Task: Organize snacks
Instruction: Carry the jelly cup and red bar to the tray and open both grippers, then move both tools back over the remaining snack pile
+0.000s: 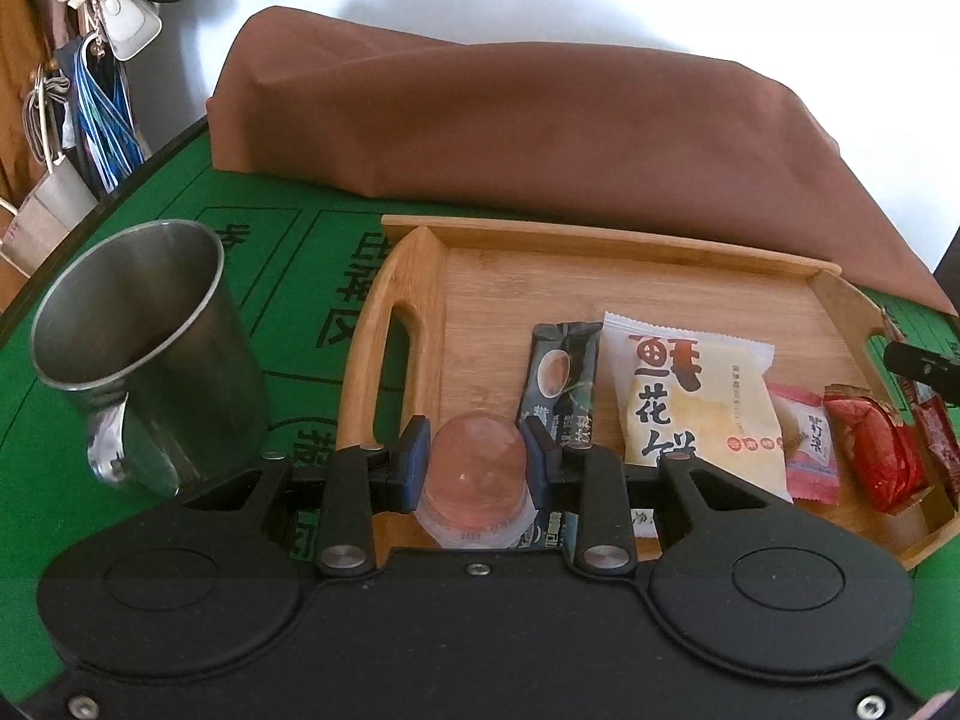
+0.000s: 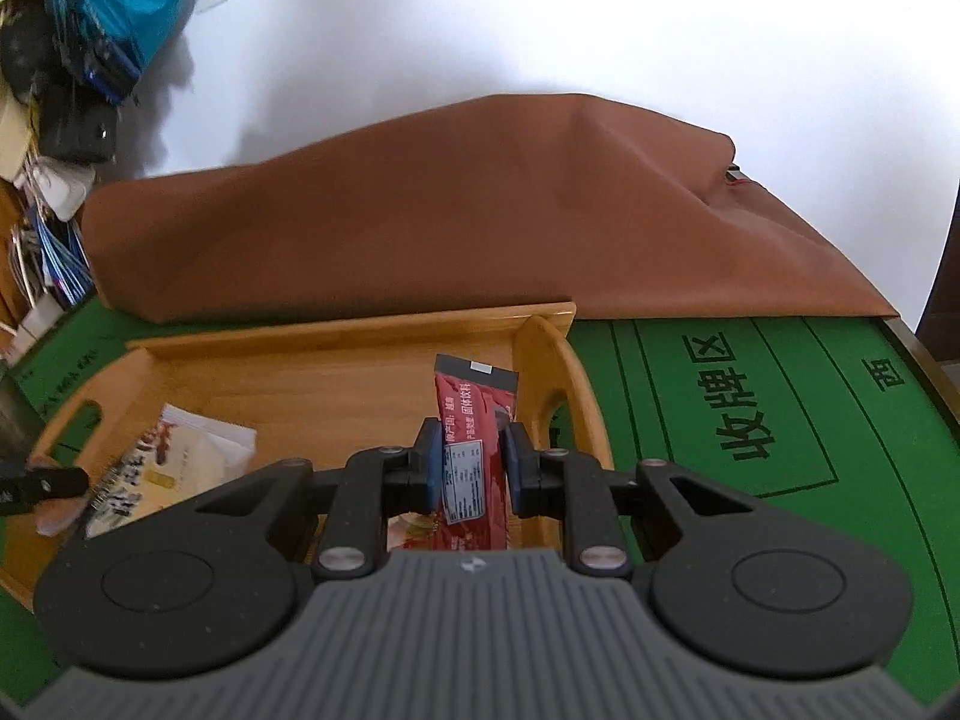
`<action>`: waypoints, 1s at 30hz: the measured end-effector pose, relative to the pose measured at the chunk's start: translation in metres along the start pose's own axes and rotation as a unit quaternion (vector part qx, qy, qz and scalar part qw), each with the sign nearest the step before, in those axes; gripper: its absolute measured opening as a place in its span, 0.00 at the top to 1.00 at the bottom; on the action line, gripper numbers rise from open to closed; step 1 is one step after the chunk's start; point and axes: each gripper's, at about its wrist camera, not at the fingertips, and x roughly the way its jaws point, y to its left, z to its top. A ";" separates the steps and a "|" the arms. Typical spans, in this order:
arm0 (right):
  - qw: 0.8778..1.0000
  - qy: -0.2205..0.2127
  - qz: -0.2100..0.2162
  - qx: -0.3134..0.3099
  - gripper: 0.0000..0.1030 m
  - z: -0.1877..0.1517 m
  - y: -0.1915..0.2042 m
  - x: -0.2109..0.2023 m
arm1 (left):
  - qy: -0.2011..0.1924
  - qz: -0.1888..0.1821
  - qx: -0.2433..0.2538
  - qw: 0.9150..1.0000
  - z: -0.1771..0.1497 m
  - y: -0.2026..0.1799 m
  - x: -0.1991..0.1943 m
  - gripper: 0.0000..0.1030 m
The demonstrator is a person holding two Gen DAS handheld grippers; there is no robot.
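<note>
My left gripper (image 1: pixel 477 456) is shut on a clear pink jelly cup (image 1: pixel 477 468), held over the near left part of the wooden tray (image 1: pixel 372 372). In the tray lie a dark sachet (image 1: pixel 561 384), a white pastry pack (image 1: pixel 690 402), a pink candy (image 1: pixel 807 441) and a red snack (image 1: pixel 876 450). My right gripper (image 2: pixel 468 462) is shut on a red snack bar (image 2: pixel 474 450), held above the tray's right end (image 2: pixel 558 360). The white pastry pack also shows in the right wrist view (image 2: pixel 180 462). The right gripper's tip shows at the left wrist view's right edge (image 1: pixel 918 360).
A steel mug (image 1: pixel 144 348) stands on the green mat (image 1: pixel 300 276) left of the tray. A brown cloth-covered bulk (image 1: pixel 540 138) lies behind the tray. Bags hang at the far left (image 1: pixel 96 60). The mat's printed zone lies right of the tray (image 2: pixel 750 420).
</note>
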 end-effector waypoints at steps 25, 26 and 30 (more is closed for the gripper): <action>1.000 0.008 0.000 0.006 0.58 -0.011 0.001 0.028 | -0.013 -0.008 0.006 1.000 -0.001 -0.004 0.000 0.59; 1.000 0.004 0.000 0.009 0.47 -0.010 0.001 0.027 | -0.016 -0.008 0.007 1.000 -0.001 -0.005 -0.001 0.56; 1.000 -0.007 0.008 0.019 0.40 -0.006 0.002 0.017 | -0.031 -0.006 0.016 0.999 -0.001 -0.006 -0.011 0.42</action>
